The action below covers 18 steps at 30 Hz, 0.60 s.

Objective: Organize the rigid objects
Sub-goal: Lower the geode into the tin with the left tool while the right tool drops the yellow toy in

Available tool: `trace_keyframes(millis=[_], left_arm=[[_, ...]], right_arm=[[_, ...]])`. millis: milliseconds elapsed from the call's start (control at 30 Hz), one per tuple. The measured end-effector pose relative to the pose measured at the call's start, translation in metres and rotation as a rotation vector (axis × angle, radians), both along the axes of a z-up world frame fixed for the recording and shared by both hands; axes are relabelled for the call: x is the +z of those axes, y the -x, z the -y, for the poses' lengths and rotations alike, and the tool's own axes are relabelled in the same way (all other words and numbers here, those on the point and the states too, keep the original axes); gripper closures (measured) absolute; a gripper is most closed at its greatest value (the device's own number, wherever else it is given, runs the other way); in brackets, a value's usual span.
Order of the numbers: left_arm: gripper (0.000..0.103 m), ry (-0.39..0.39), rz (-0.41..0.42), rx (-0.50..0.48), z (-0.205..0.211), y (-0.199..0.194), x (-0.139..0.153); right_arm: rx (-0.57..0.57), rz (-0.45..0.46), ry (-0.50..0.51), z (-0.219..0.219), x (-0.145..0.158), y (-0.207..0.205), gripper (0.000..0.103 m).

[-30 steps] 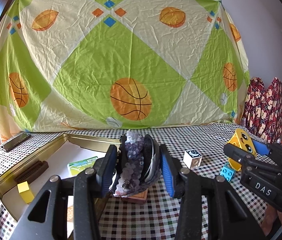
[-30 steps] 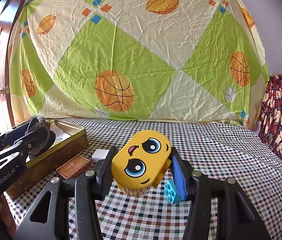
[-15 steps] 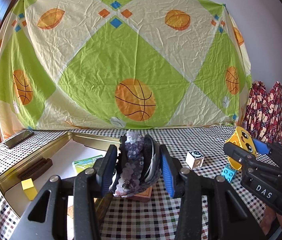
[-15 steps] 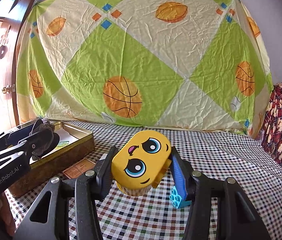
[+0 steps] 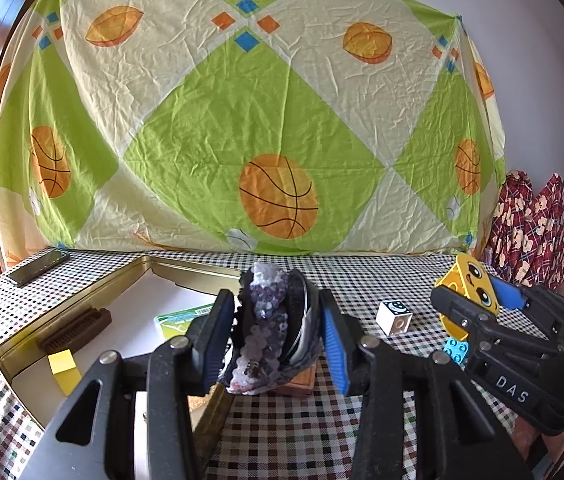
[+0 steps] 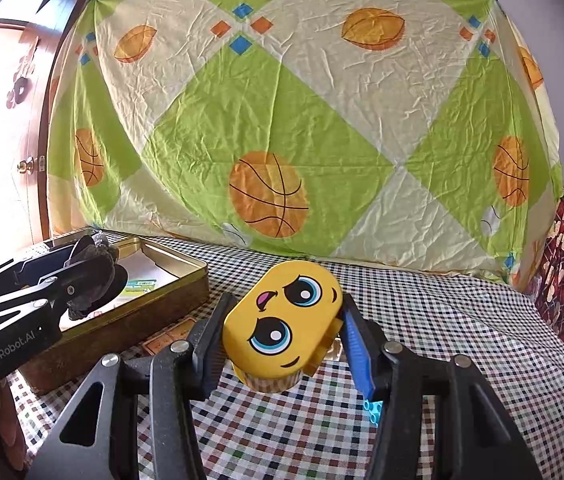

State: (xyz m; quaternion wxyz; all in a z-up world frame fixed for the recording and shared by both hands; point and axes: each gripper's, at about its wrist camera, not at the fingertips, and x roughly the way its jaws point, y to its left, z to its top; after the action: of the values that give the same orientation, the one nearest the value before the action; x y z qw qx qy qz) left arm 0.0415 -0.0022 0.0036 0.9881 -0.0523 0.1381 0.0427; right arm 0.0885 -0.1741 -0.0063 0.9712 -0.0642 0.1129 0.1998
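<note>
My left gripper (image 5: 274, 310) is shut on a purple crystal rock (image 5: 264, 312) with a dark shell, held above the near right corner of a gold tin tray (image 5: 94, 292). My right gripper (image 6: 286, 312) is shut on a yellow block with a cartoon face (image 6: 282, 328), held over the checked tablecloth. In the left wrist view the right gripper (image 5: 477, 300) and its yellow block (image 5: 467, 282) show at the right. In the right wrist view the left gripper (image 6: 82, 276) and the rock (image 6: 96, 264) hang over the tin tray (image 6: 178, 292) at the left.
In the tray lie a brown ridged piece (image 5: 74, 330), a yellow cube (image 5: 64, 364) and a green card (image 5: 178, 320). On the cloth are a white cube (image 5: 393, 316), a blue brick (image 5: 455, 350), a brown block (image 5: 297, 384) under the rock, and a phone (image 5: 38, 266).
Both grips stay the same. The right gripper has rolled slightly, so the tray and backdrop shift in its view. The left gripper has hardly moved.
</note>
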Motion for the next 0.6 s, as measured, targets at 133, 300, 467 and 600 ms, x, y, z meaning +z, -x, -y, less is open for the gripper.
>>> trace_keyframes(millis=[133, 300, 467, 600], left_arm=[[0.061, 0.000, -0.002, 0.001, -0.005, 0.004, 0.000], [0.061, 0.011, 0.004, 0.007, -0.016, 0.013, 0.004], [0.061, 0.027, 0.000, 0.028, -0.036, 0.018, 0.008], [0.061, 0.033, -0.008, 0.059, -0.056, 0.021, 0.010]], right_arm=[[0.019, 0.007, 0.011, -0.012, 0.002, 0.001, 0.049], [0.062, 0.006, 0.017, -0.030, 0.012, 0.003, 0.049], [0.111, 0.005, 0.026, -0.053, 0.022, 0.003, 0.049], [0.157, -0.020, 0.026, -0.072, 0.027, -0.001, 0.049]])
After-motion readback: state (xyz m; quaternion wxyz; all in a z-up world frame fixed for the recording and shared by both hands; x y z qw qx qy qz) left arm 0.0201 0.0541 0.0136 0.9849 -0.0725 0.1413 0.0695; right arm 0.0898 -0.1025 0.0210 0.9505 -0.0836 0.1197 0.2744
